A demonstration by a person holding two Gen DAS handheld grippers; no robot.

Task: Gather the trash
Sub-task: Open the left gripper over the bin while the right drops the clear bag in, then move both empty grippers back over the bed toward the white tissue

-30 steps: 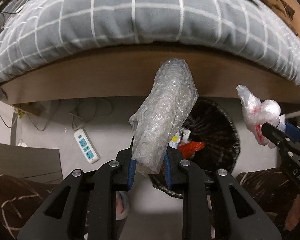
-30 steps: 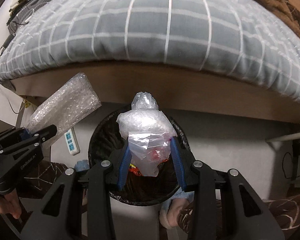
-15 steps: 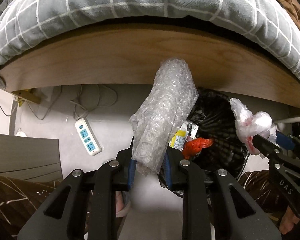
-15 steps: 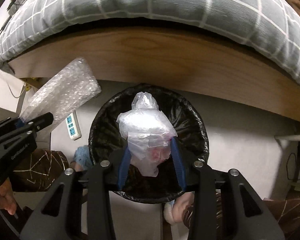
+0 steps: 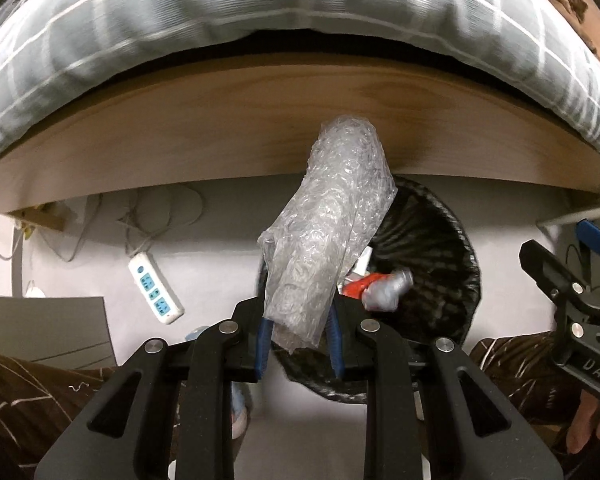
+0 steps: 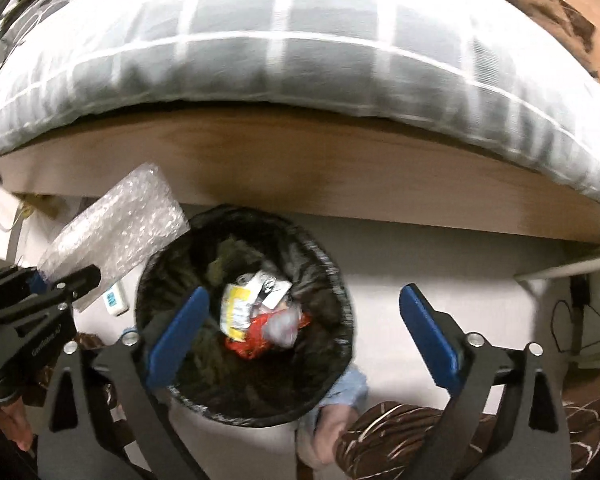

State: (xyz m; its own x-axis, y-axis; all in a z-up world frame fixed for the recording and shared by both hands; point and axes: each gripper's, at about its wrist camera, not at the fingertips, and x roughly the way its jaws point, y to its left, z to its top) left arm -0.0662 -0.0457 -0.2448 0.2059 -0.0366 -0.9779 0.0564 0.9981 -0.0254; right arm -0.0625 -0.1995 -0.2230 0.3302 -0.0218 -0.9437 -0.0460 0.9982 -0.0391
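My left gripper (image 5: 298,320) is shut on a strip of clear bubble wrap (image 5: 332,232), which sticks up just left of a black-lined trash bin (image 5: 452,260). The right wrist view shows that bubble wrap (image 6: 116,228) and the left gripper (image 6: 60,280) beside the bin's left rim. My right gripper (image 6: 304,300) hangs over the bin (image 6: 340,280), its jaws opening wide with nothing between them. A crumpled clear plastic bag (image 6: 284,322) lies blurred in the bin on red and yellow wrappers. In the left wrist view the bag (image 5: 386,290) is inside the bin and the right gripper (image 5: 560,256) is at the right edge.
A wooden bed frame (image 6: 340,160) with a grey checked duvet (image 6: 300,48) overhangs behind the bin. A white power strip (image 5: 156,288) and cables lie on the floor to the left. A person's slippered foot (image 6: 340,408) and brown patterned trouser legs (image 6: 400,436) are close below the bin.
The right gripper's jaws have spread wide and the clear plastic bag has dropped from them into the bin. The left gripper still holds the bubble wrap.
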